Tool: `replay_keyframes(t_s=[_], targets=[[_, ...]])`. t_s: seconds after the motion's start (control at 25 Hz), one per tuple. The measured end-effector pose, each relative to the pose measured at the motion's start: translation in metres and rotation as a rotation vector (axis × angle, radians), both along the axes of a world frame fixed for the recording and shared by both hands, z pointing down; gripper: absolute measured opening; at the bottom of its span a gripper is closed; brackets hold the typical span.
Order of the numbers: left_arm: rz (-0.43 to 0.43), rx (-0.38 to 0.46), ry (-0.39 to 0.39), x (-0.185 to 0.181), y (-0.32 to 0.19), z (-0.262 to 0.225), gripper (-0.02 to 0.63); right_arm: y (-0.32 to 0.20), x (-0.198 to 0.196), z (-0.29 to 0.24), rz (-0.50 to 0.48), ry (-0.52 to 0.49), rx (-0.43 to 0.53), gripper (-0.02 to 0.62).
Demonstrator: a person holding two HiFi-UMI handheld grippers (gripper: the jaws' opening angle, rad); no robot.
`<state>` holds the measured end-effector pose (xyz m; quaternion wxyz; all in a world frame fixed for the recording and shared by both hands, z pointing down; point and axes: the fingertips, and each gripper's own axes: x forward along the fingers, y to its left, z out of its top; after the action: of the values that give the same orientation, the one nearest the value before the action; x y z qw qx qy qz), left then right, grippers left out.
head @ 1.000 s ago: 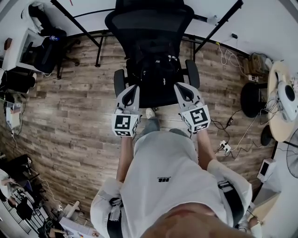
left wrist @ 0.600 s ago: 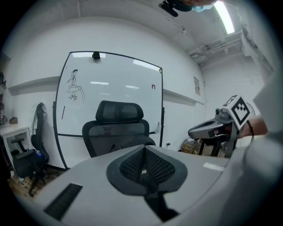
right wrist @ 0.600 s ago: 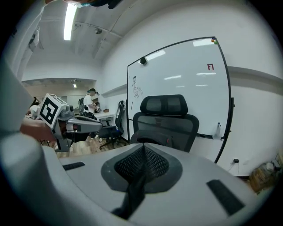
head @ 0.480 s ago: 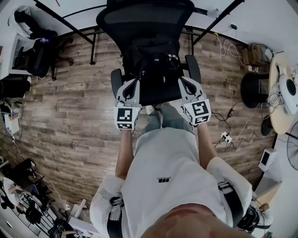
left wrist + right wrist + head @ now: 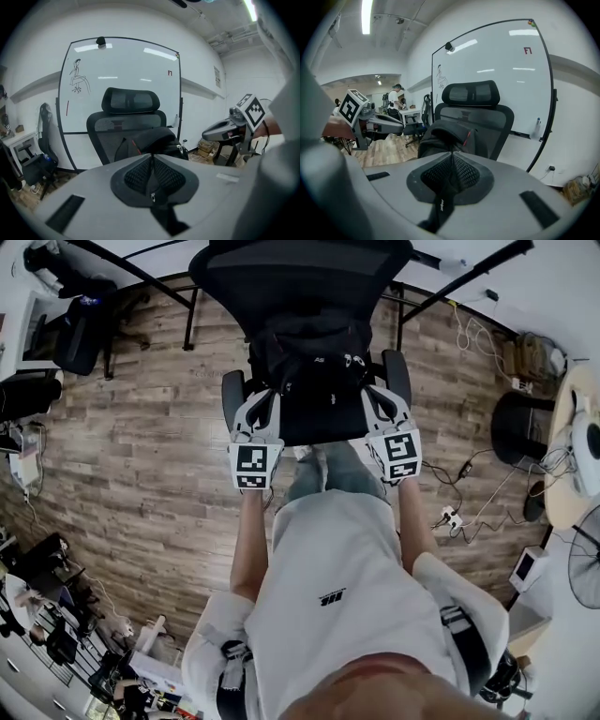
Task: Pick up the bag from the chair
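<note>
- Left gripper [image 5: 261, 409]: jaws pressed together with nothing between them, at the seat's near-left corner.
- Right gripper [image 5: 378, 407]: jaws also together and empty, at the seat's near-right corner.
- The black bag [image 5: 314, 357] sits on the office chair [image 5: 300, 277] against the backrest, beyond both grippers.
- A whiteboard [image 5: 122, 70] stands behind the chair.
</note>
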<state>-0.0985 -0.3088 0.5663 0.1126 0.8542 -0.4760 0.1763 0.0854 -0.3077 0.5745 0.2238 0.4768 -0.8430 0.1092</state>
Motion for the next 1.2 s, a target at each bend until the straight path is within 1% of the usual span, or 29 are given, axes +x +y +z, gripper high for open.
replay_keyframes(t_s=[0.12, 0.24, 0.44, 0.52, 0.6, 0.68, 0.8, 1.2], targets=[[-0.019, -0.021, -0.015, 0.0, -0.008, 0.013, 0.011, -0.01, 0.004, 0.017, -0.012, 0.015, -0.024, 0.009], [-0.035, -0.043, -0.034, 0.0, -0.016, 0.028, 0.012, -0.017, 0.011, 0.034, -0.016, 0.036, -0.057, 0.032], [-0.053, -0.08, -0.06, -0.006, -0.034, 0.053, 0.014, -0.039, 0.015, 0.053, -0.01, 0.059, -0.076, 0.054], [-0.058, -0.091, -0.071, -0.007, -0.039, 0.06, 0.031, -0.043, 0.018, 0.06, -0.009, 0.064, -0.094, 0.07], [-0.062, -0.104, -0.081, -0.006, -0.043, 0.068, 0.068, -0.044, 0.022, 0.067, -0.011, 0.069, -0.108, 0.091], [-0.067, -0.118, -0.09, -0.007, -0.046, 0.076, 0.093, -0.046, 0.024, 0.073, -0.015, 0.065, -0.115, 0.126], [-0.079, -0.139, -0.105, -0.011, -0.052, 0.089, 0.111, -0.052, 0.021, 0.081, -0.031, 0.052, -0.124, 0.162], [-0.088, -0.194, -0.111, -0.012, -0.069, 0.122, 0.161, -0.077, 0.012, 0.114, -0.073, 0.044, -0.162, 0.215]])
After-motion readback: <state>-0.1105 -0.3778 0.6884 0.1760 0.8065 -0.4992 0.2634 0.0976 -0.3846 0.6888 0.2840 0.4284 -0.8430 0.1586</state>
